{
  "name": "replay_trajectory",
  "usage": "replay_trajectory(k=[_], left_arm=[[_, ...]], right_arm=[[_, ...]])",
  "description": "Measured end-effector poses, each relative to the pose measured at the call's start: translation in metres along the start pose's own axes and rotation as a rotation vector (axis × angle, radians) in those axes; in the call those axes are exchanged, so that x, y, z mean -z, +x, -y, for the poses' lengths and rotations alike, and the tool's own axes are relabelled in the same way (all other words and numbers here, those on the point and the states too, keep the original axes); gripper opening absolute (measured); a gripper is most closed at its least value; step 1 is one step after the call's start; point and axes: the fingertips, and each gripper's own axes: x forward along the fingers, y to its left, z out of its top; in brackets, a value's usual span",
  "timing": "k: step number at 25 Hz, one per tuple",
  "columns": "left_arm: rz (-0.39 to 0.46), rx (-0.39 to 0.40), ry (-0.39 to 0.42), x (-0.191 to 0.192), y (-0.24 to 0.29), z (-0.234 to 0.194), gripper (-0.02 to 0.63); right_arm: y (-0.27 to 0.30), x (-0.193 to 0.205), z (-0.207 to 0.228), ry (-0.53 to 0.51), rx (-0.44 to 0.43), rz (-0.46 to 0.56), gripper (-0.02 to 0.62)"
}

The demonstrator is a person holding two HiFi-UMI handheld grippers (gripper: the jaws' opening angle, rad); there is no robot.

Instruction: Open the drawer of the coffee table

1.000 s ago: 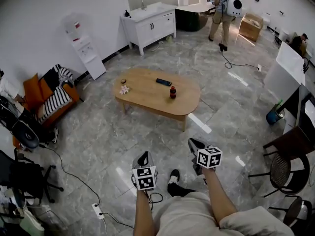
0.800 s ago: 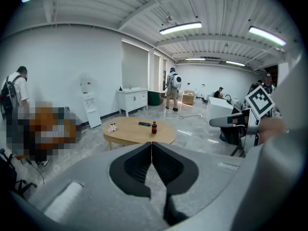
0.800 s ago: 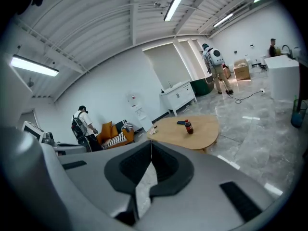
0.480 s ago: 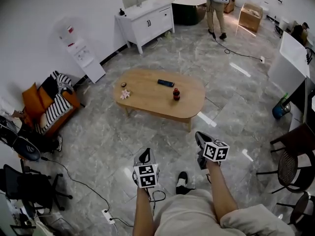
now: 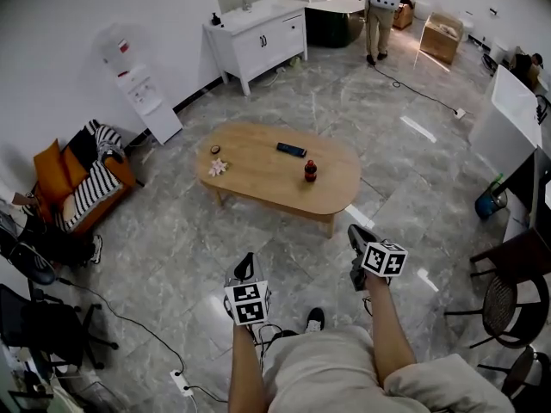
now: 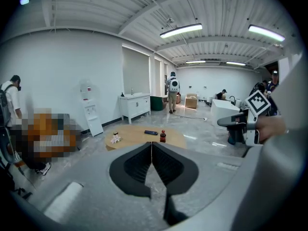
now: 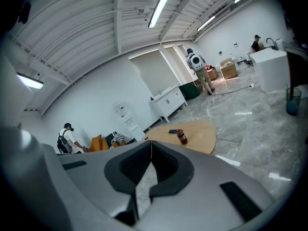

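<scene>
Head view: the left gripper [image 5: 248,265] and right gripper [image 5: 356,236] are both closed on nothing, well short of the oval counter [image 5: 258,175]. No drawer shows on this side. A hard pull could jolt the counter and topple the bottle [image 5: 310,171] standing on it.

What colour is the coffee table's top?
Plain light wood. The coffee table shows best in the head view.
</scene>
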Motion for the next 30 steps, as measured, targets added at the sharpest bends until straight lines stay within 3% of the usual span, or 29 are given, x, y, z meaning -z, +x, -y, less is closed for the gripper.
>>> replay_trajectory(k=[5, 10, 17, 21, 25, 30], left_arm=[[0.004, -0.036, 0.037, -0.007, 0.016, -0.019, 0.012], [0.043, 0.007, 0.072, -0.041, 0.045, -0.022, 0.012], [0.085, 0.051, 0.153, -0.048, 0.100, -0.035, 0.012], [0.067, 0.106, 0.130, -0.039, 0.153, -0.038, 0.012], [0.042, 0.155, 0.081, -0.016, 0.205, -0.046, 0.012], [0.053, 0.204, 0.077, -0.007, 0.275, -0.068, 0.012]], right_arm=[[-0.013, 0.000, 0.019, -0.078, 0.013, -0.011, 0.017], [-0.009, -0.005, 0.020, -0.104, -0.006, 0.004, 0.017], [0.017, 0.052, 0.043, -0.047, 0.057, -0.077, 0.017], [0.043, 0.054, 0.060, -0.068, 0.111, -0.106, 0.017], [0.075, 0.057, 0.064, -0.118, 0.101, -0.131, 0.015], [0.136, 0.048, 0.074, -0.129, 0.141, -0.080, 0.015]])
